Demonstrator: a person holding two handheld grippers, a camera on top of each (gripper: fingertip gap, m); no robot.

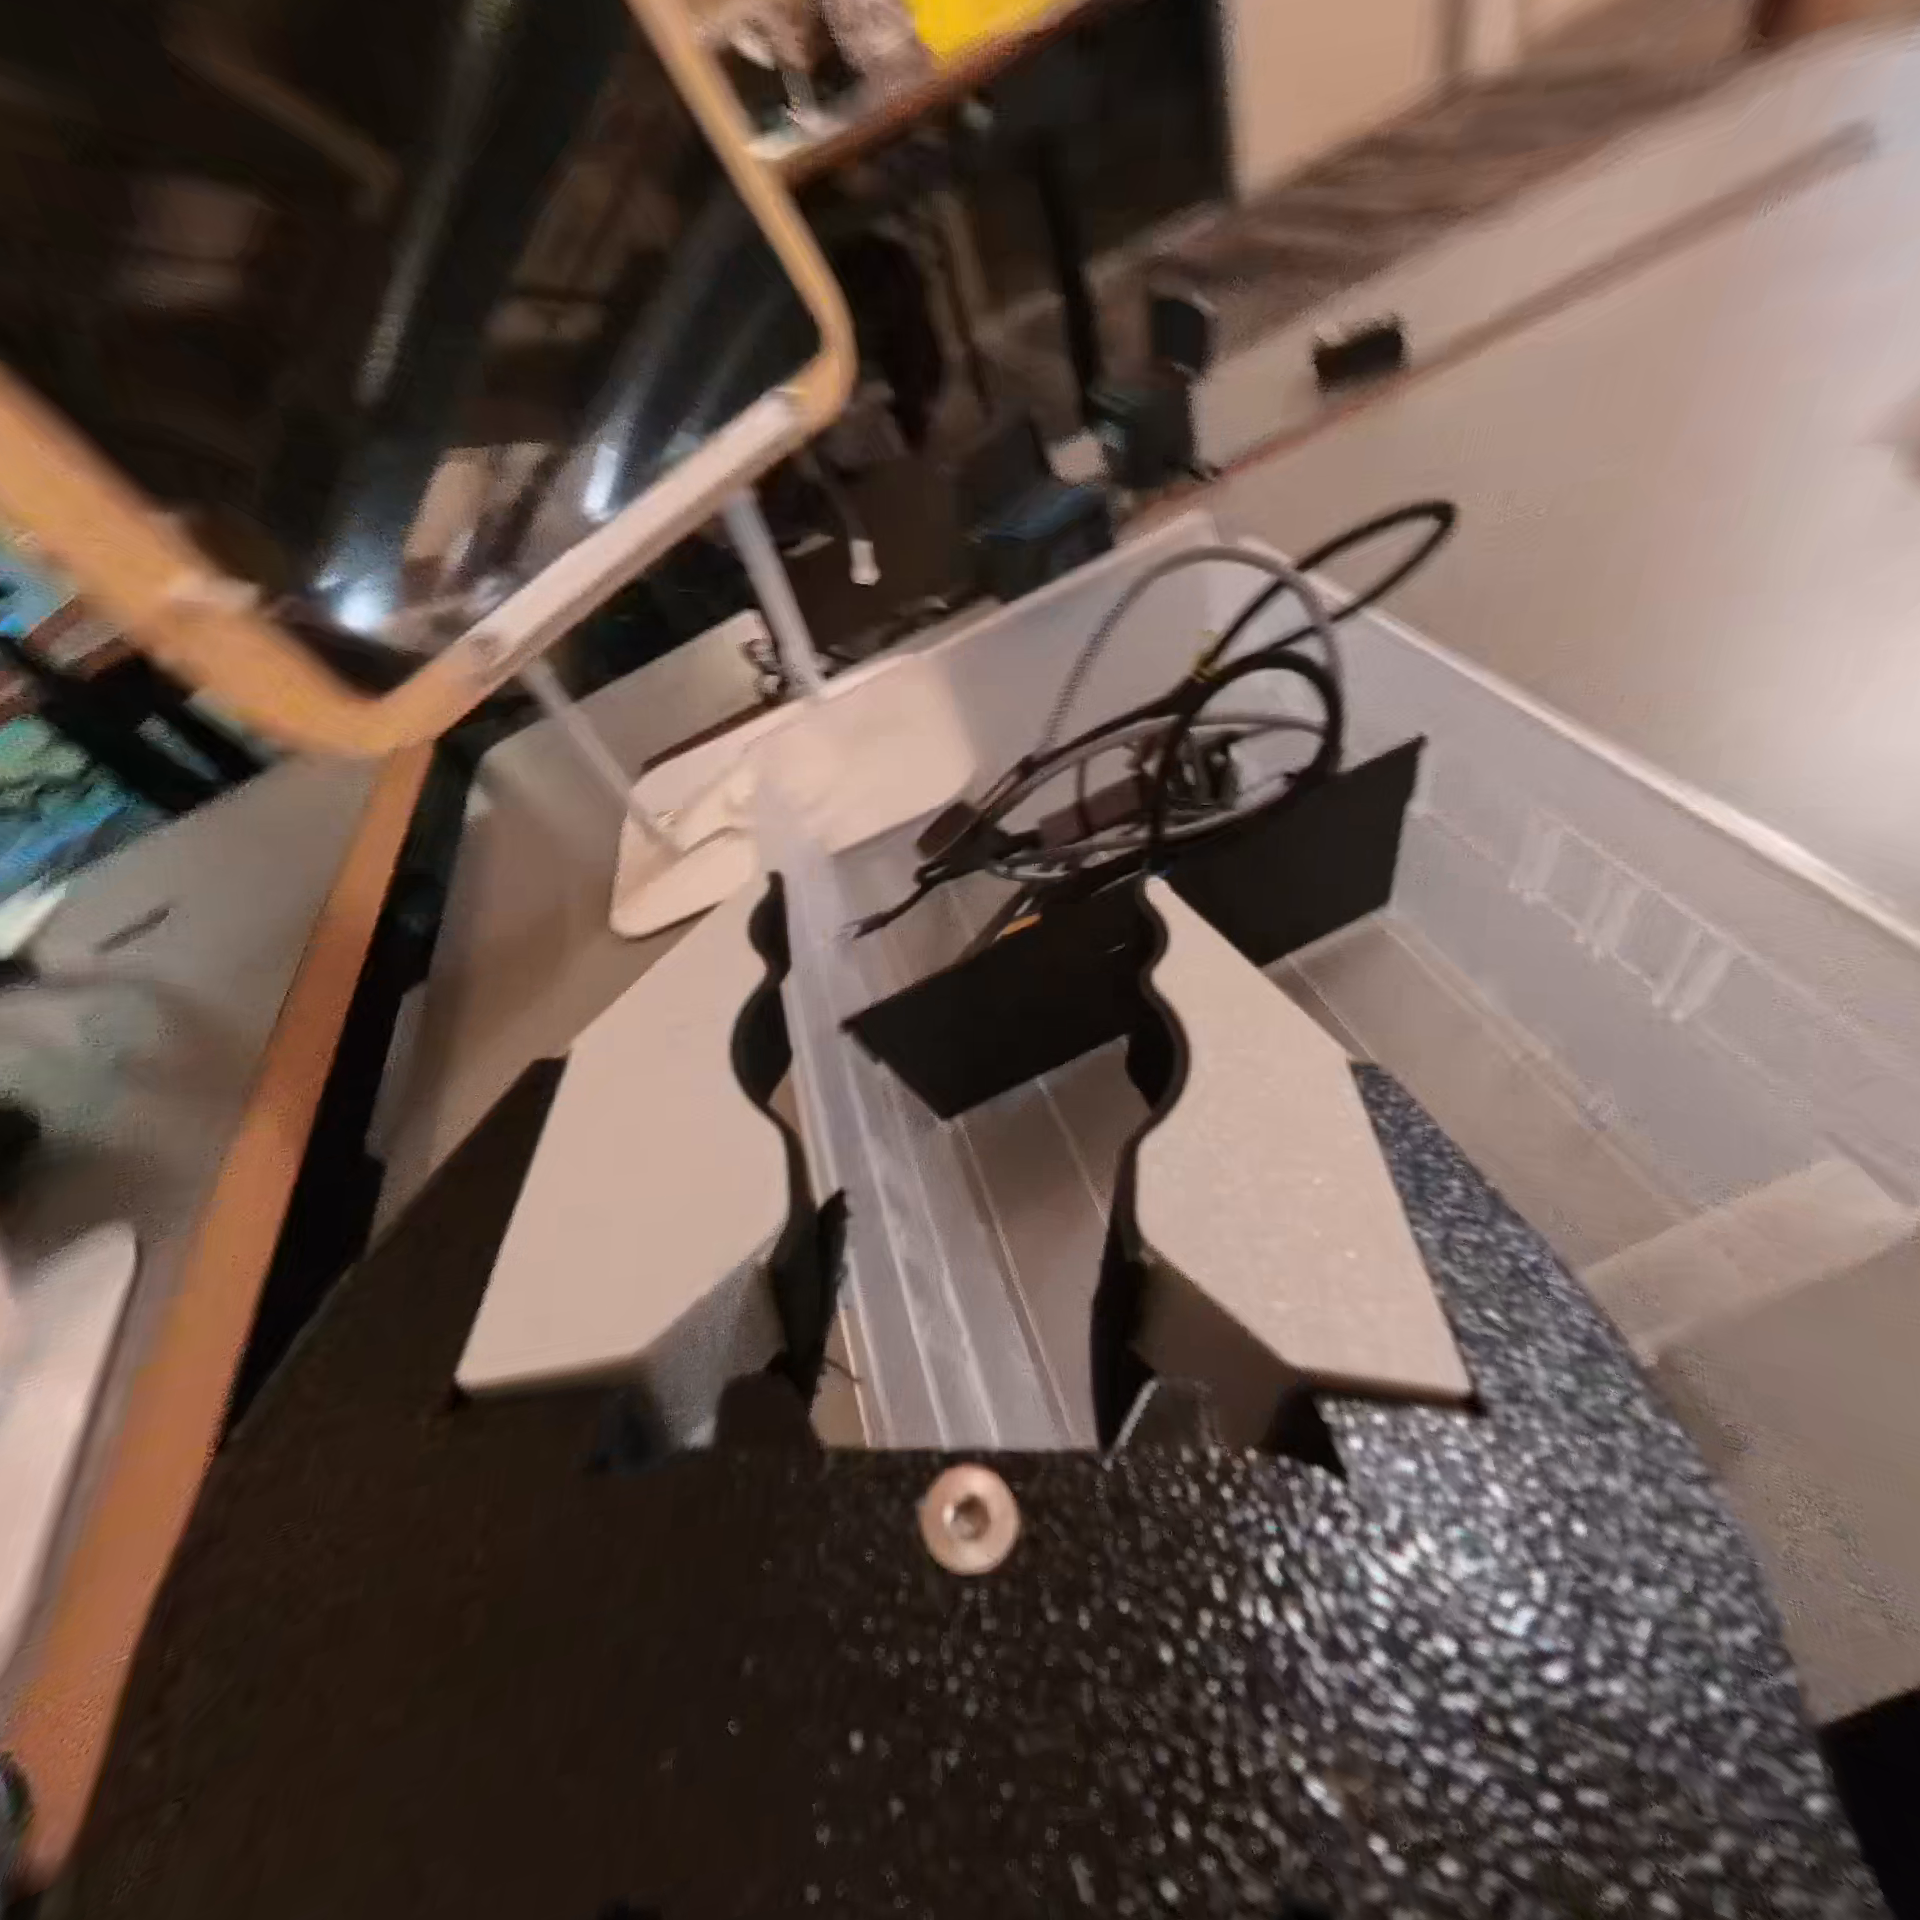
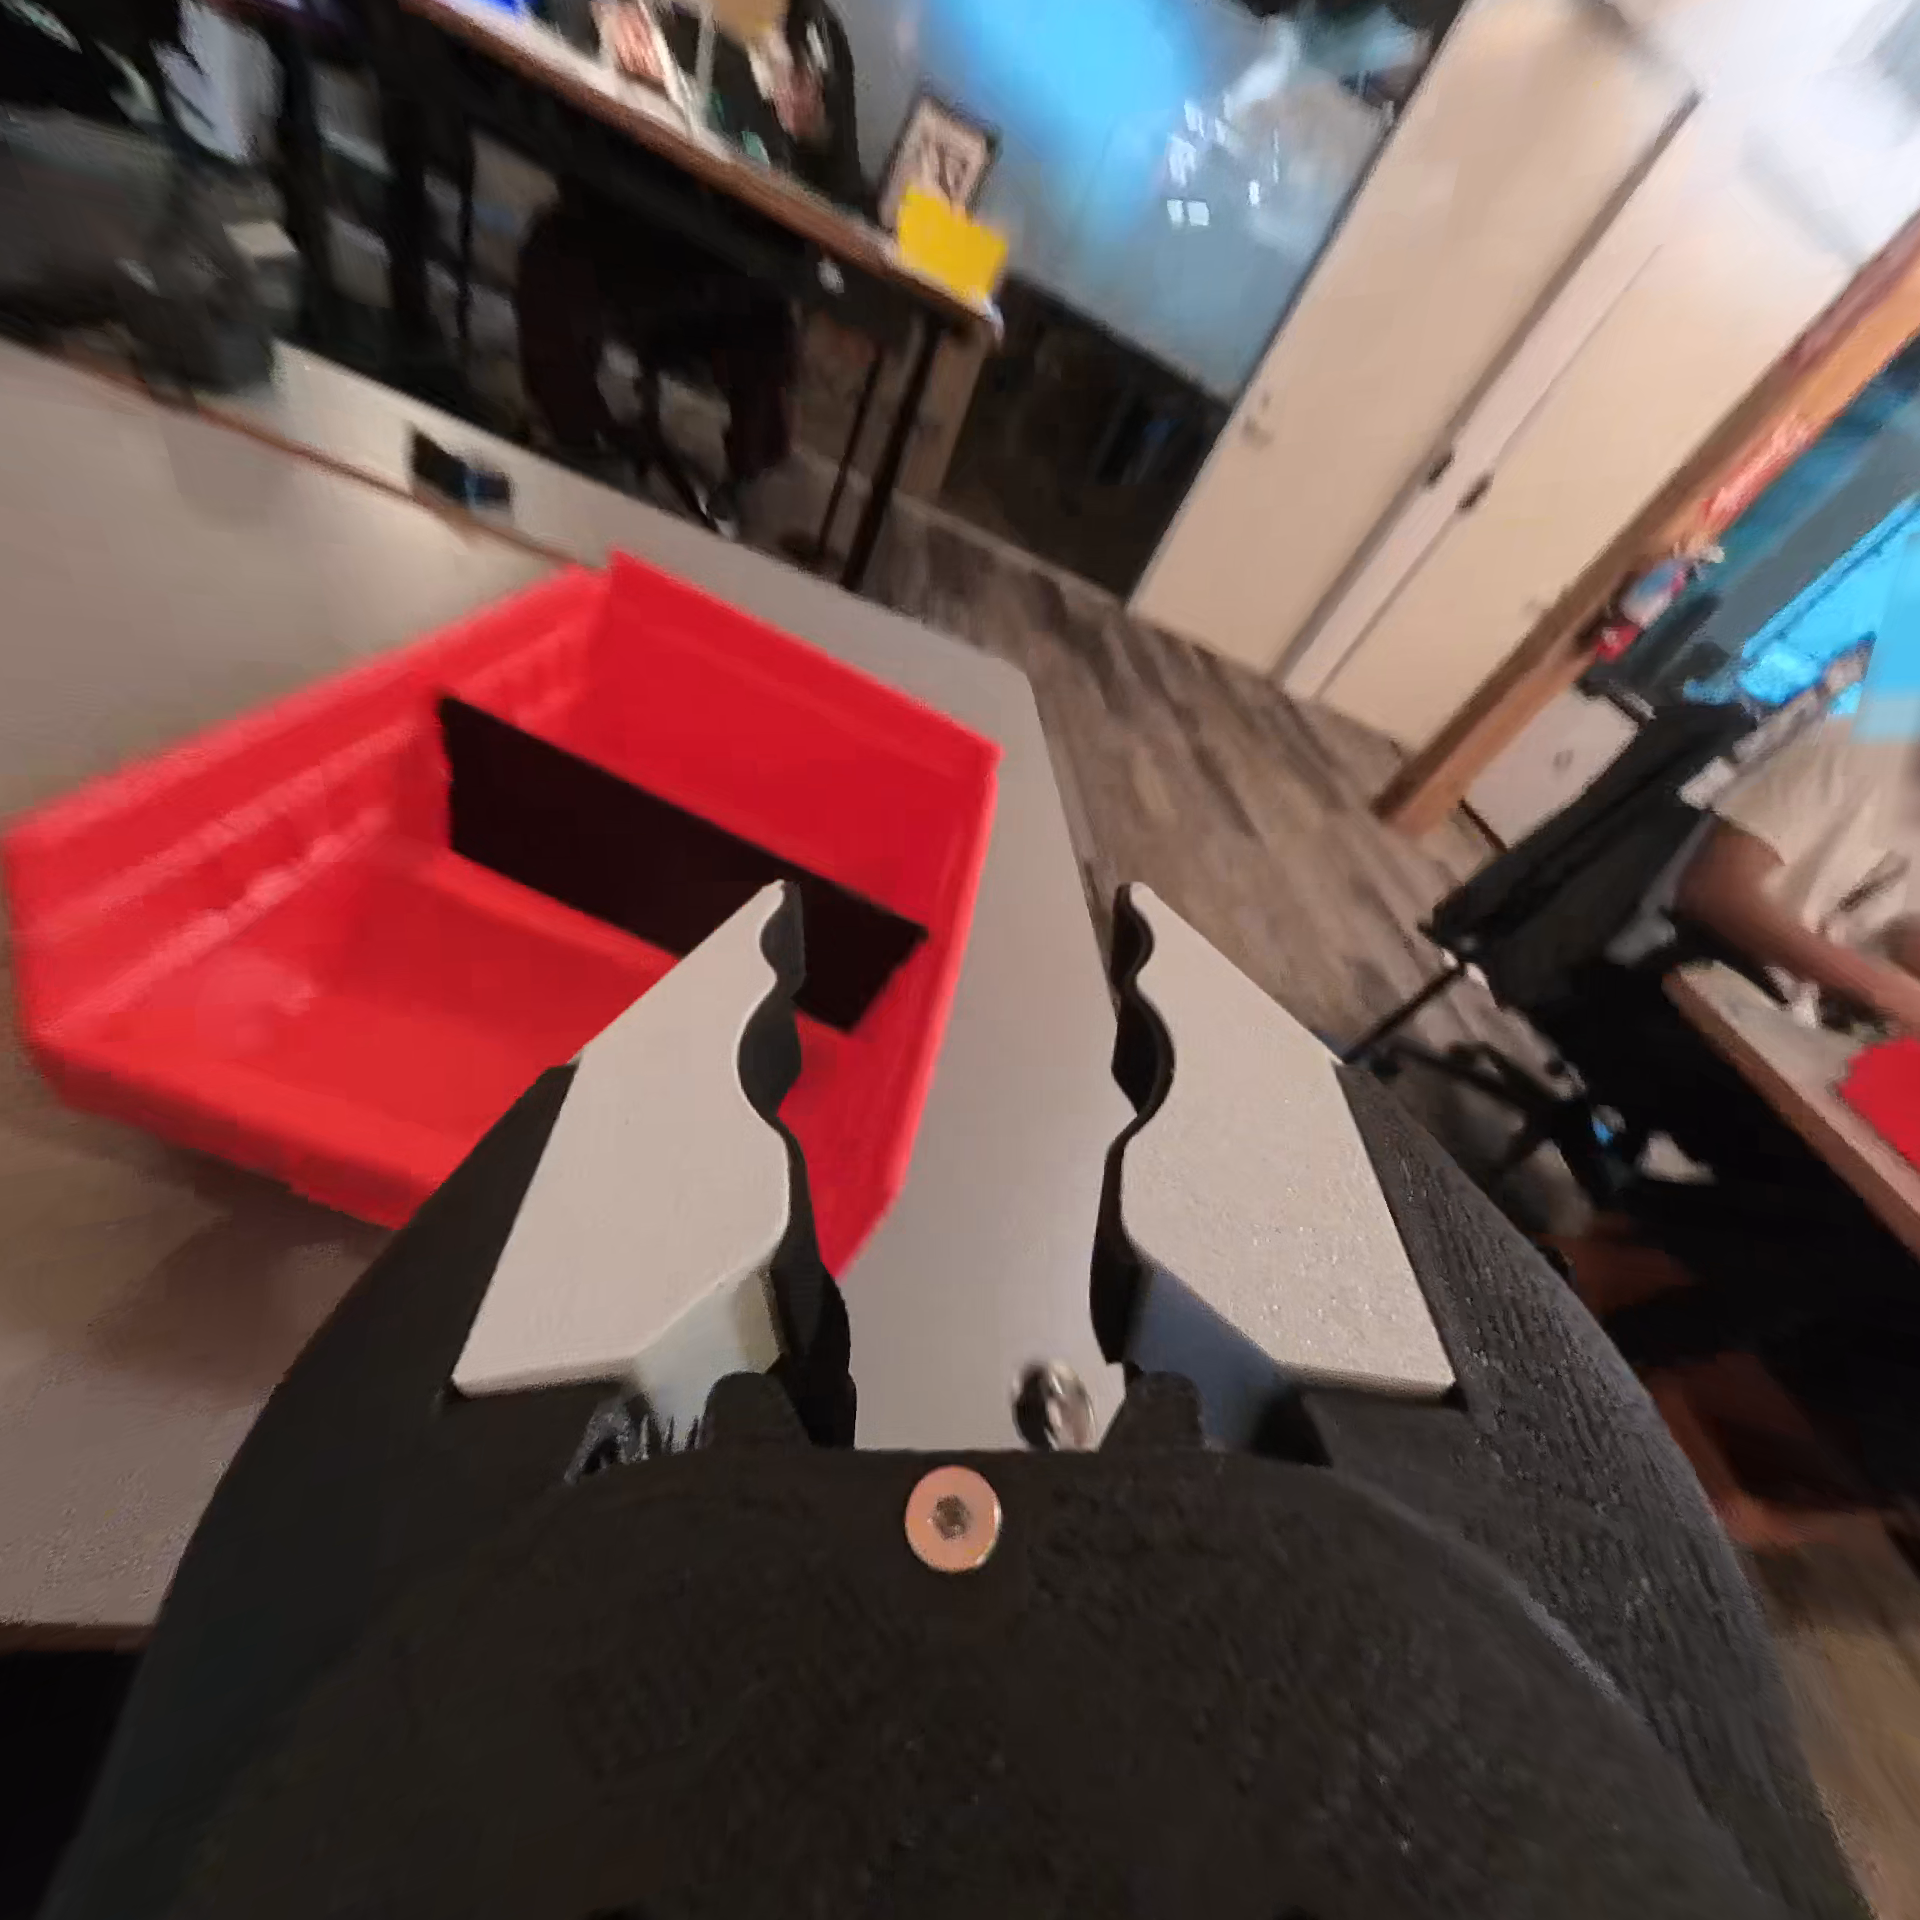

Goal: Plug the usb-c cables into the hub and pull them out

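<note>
My left jaws [image 1: 961, 904] stand spread with nothing between the pads, poised over the near rim of a long clear plastic bin [image 1: 1621, 862] on the pale grey desk [image 1: 1662, 416]; my right jaws [image 2: 956, 904] are likewise released and empty, hanging above the desk edge beside a bright red plastic bin [image 2: 312, 987]. Just past my left fingertips a black divider panel [image 1: 987, 1018] crosses the clear bin, and behind it, in the compartment closed by a second black divider [image 1: 1320, 852], lies the tangle of thin black and grey usb-c cables [image 1: 1226, 727]; a small dark block among them may be the hub, though blur keeps me from being sure. I judge the cables light, limp and springy, apt to drag their neighbours along, so the stiff plug housing is the place to pinch, not the cord; the hub looks light enough to slide and would want steadying by my other jaws. The bin walls and the dividers hem in my approach, and the loops arching above the rim could snag a finger. The red bin holds its own black divider [image 2: 665, 852] and no cables that I can see. Farther off stand a white lamp base [image 1: 686, 862], a wood-framed dark panel [image 1: 416, 343], and, across the floor, a seated person [image 2: 1787, 862] at another desk.
</note>
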